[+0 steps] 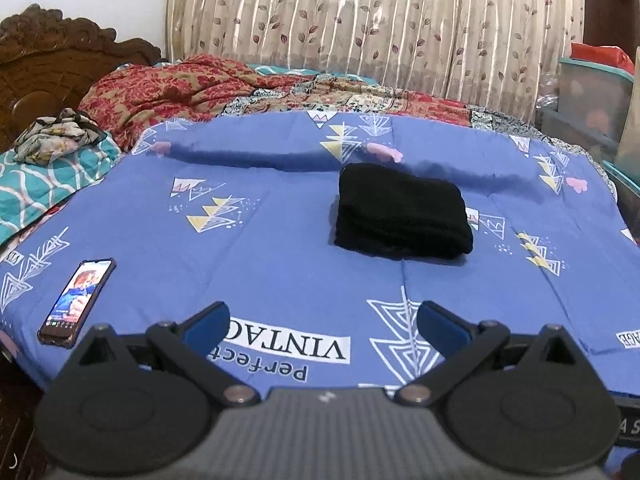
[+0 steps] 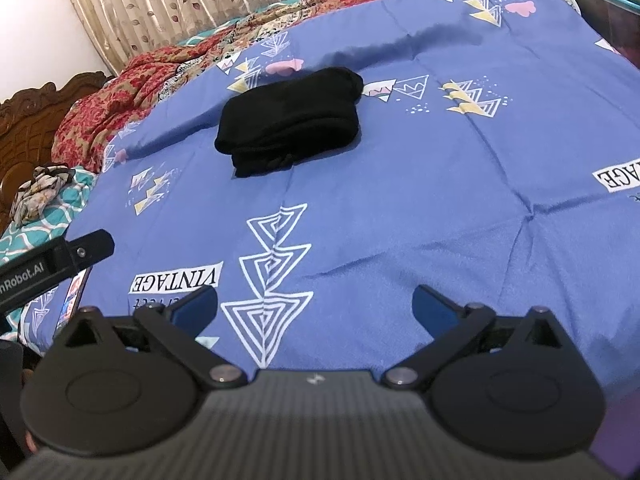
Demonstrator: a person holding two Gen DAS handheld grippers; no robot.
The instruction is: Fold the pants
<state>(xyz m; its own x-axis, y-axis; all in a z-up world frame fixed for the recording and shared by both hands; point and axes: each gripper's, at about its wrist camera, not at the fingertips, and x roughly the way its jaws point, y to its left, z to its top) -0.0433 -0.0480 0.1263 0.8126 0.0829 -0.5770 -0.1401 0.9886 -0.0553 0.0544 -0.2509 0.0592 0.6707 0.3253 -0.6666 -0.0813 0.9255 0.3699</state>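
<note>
The black pants (image 1: 402, 212) lie folded into a compact thick bundle on the blue patterned bedsheet (image 1: 280, 248), right of centre. They also show in the right wrist view (image 2: 290, 120), upper middle. My left gripper (image 1: 322, 320) is open and empty, held back near the bed's front edge, well short of the pants. My right gripper (image 2: 314, 304) is open and empty, also far back from the pants. Part of the left gripper's body (image 2: 60, 258) shows at the left edge of the right wrist view.
A phone (image 1: 78, 302) with its screen lit lies on the sheet at the front left. A red floral blanket (image 1: 180, 88) and a crumpled cloth (image 1: 56, 134) sit at the head of the bed. Plastic storage boxes (image 1: 592, 100) stand at the right.
</note>
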